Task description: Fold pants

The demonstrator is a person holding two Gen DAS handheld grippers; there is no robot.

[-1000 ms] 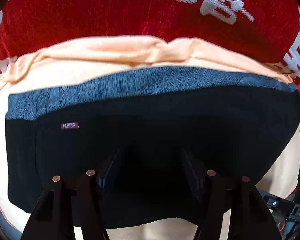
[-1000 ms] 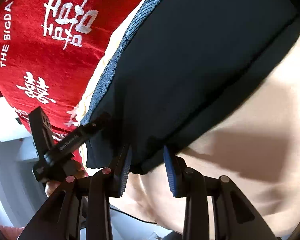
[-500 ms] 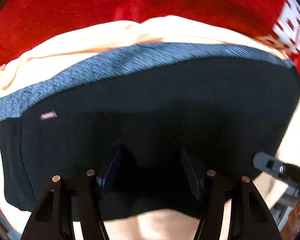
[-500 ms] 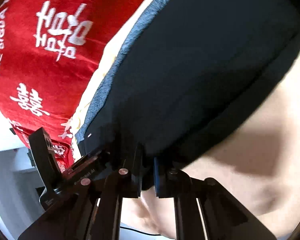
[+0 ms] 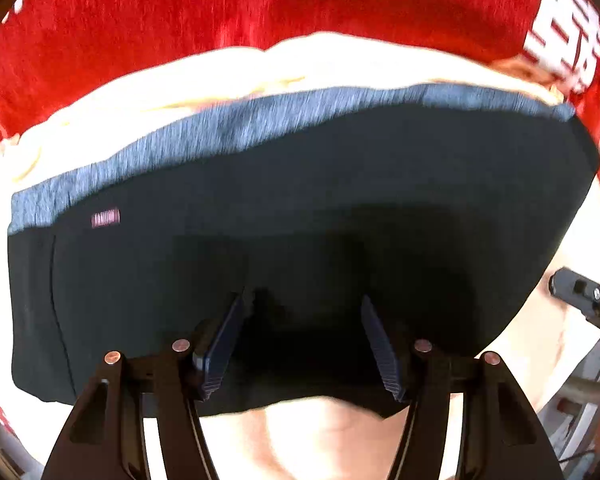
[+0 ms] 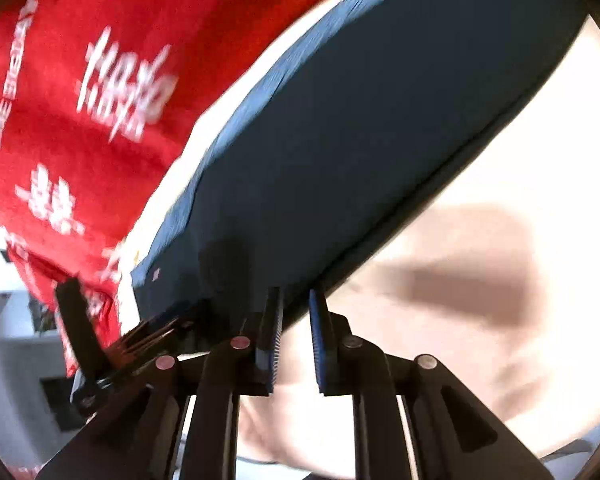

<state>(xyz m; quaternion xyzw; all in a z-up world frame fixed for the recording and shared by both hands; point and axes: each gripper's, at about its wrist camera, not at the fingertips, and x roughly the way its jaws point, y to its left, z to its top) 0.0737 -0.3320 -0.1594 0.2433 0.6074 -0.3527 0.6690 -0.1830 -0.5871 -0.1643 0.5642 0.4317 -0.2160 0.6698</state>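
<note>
Dark knit pants (image 5: 300, 200), folded flat with a grey waistband, lie on cream cloth (image 6: 500, 240). Left gripper (image 5: 302, 340) jaws half open above them; right gripper (image 6: 294, 336) jaws opening, narrow, empty, at the pants' edge.

The pants (image 5: 300, 200) lay folded into a flat, wide black block on a cream sheet (image 5: 340, 440). A heathered grey-blue waistband (image 5: 260, 124) ran along the block's 12 o'clock edge in the left wrist view, and a small pink label (image 5: 105, 218) sat toward 9 o'clock. In the right wrist view the pants (image 6: 360, 140) slanted from 7 o'clock up to 1 o'clock.
</note>
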